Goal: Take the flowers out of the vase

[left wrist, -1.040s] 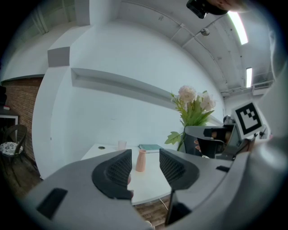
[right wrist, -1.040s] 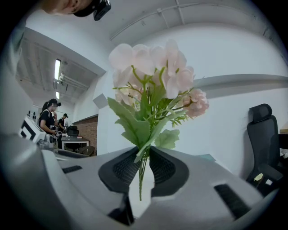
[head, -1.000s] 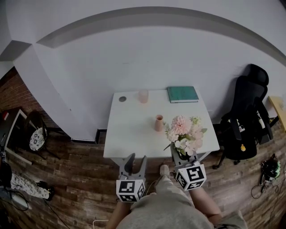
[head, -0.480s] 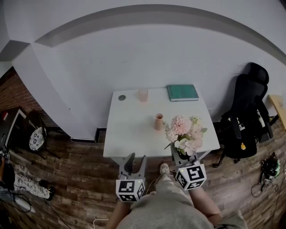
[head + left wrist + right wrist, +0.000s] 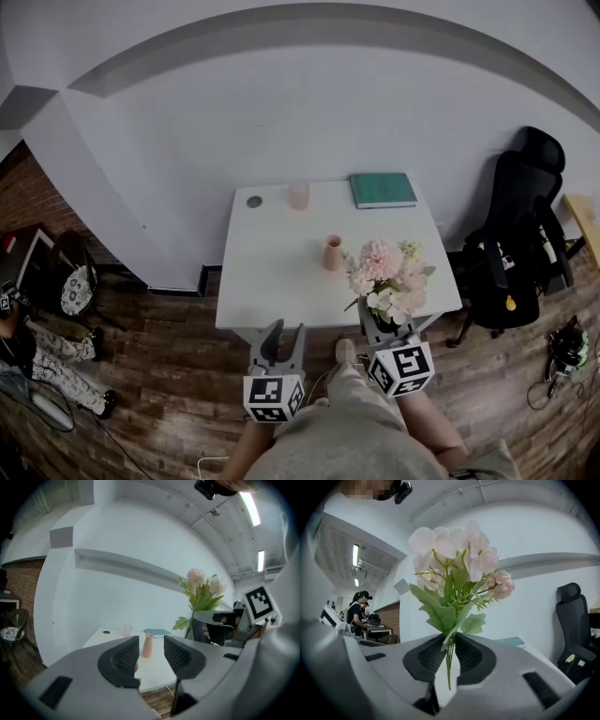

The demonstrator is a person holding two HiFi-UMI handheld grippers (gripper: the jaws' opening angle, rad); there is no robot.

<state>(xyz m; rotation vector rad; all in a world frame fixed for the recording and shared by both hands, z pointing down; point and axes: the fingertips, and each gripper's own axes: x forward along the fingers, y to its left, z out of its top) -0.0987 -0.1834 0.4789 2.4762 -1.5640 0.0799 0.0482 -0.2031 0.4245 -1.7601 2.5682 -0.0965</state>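
Since the flowers are already clear of the vase, the relation that matters is between the bunch and the right gripper. The stems run upright straight through its jaws, which are nearly together and pinch them just under the lowest leaves. The cut ends hang free below the pads. The blooms stand above this gripper, so the long axis is vertical while the gripper itself points about level.

The tabletop lies ahead of the right gripper and a little below the blooms. The vase stands ahead and off to its left, well apart from the bunch. The right hand is plainly the one with the work. Setting the bunch down would probably mean tipping that upright axis over onto the tabletop.

The left gripper hangs short of the tabletop's near edge with its jaws moderately apart and closing. Nothing is between them; the vase only shows far beyond the gap.

The petals are pale pink and cream, soft and ruffled, over broad flat green leaves and thin wiry stems. I cannot tell whether they are real or artificial. The vase is small and narrow-necked with a matt salmon finish, perhaps ceramic. Both grippers have ribbed dark pads, and the tabletop is smooth and white.
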